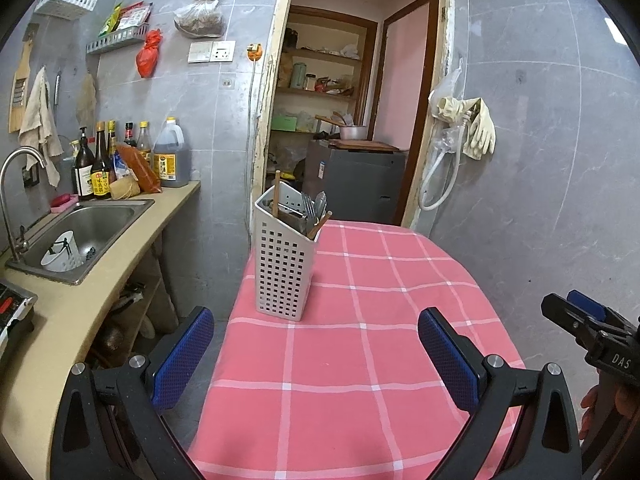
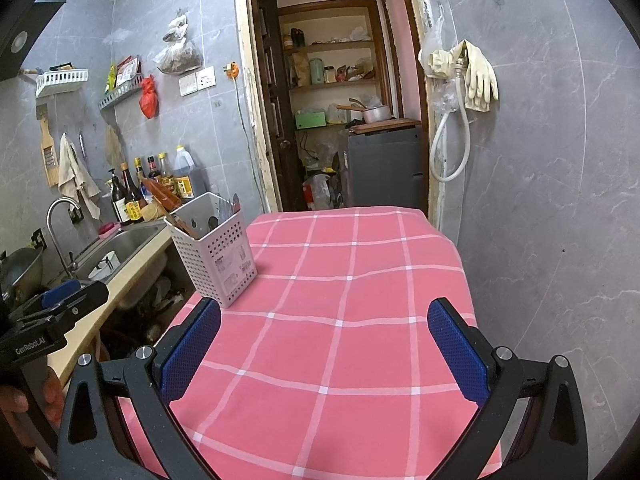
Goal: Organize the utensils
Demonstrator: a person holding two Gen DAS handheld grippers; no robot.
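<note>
Both grippers hang over the near end of the bench [image 1: 360,360], spread with its pink checked cloth, and both are released. The left gripper [image 1: 316,356] has its blue pads wide apart with nothing between them; the right gripper [image 2: 324,352] is the same, spread and empty. In the left wrist view the right gripper pokes in at the far right edge, with part of a hand [image 1: 592,412] behind it.

The utensil caddy [image 1: 286,256], white and perforated, stands upright on the cloth at the bench's far left corner, well ahead of both grippers. Inside it are forks [image 1: 310,210] and what look like spoons, plus wooden chopsticks [image 1: 276,192] poking up; one stick leans out over the right rim. From the right wrist the caddy [image 2: 216,252] sits ahead and to the left, a label on its near face.

Between grippers and caddy there is only bare cloth, nothing in the way.

Off to the left runs a beige counter with a steel sink [image 1: 92,224] and a white cup [image 1: 62,258] lying in the basin. A curved tap [image 1: 20,164] rises beside it, and sauce bottles [image 1: 100,168] and a big oil jug [image 1: 170,156] line the wall. Straight ahead an open doorway [image 1: 352,92] shows pantry shelves and a grey cabinet. On the right wall hang rubber gloves [image 1: 478,128] and a looped white hose [image 1: 440,176].
</note>
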